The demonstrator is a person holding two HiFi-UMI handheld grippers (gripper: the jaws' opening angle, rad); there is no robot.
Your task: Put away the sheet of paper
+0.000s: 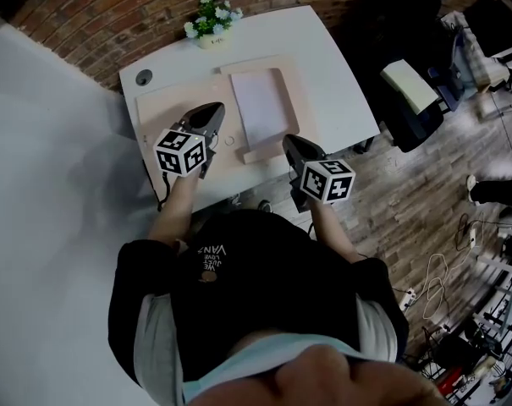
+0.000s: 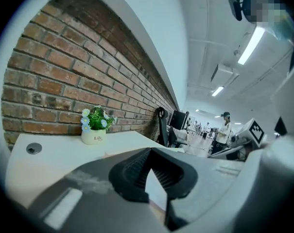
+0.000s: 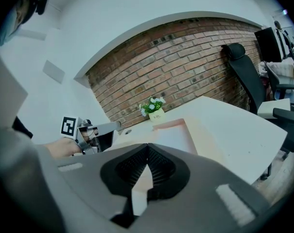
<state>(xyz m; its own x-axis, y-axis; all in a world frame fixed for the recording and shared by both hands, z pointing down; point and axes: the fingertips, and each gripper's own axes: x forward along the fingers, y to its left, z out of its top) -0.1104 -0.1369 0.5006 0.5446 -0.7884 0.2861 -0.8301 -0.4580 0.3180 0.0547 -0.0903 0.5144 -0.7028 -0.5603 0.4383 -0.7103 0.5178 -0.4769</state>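
A pale sheet of paper (image 1: 256,101) lies flat inside a shallow wooden tray (image 1: 288,100) on the white desk (image 1: 332,74). My left gripper (image 1: 215,108) hovers just left of the tray over a beige board (image 1: 162,108), with its jaws shut and nothing between them. My right gripper (image 1: 289,140) is at the tray's near right corner, also shut and empty. In the right gripper view the sheet (image 3: 172,137) and tray (image 3: 195,132) lie ahead of the right gripper (image 3: 147,149), and the left gripper (image 3: 116,125) shows at the left. The left gripper (image 2: 149,152) looks along the desk.
A small pot of flowers (image 1: 211,24) stands at the desk's far edge by the brick wall (image 2: 49,72). A cable hole (image 1: 144,77) is at the far left corner. Office chairs (image 1: 408,100) stand to the right of the desk. A person (image 2: 225,127) stands far off.
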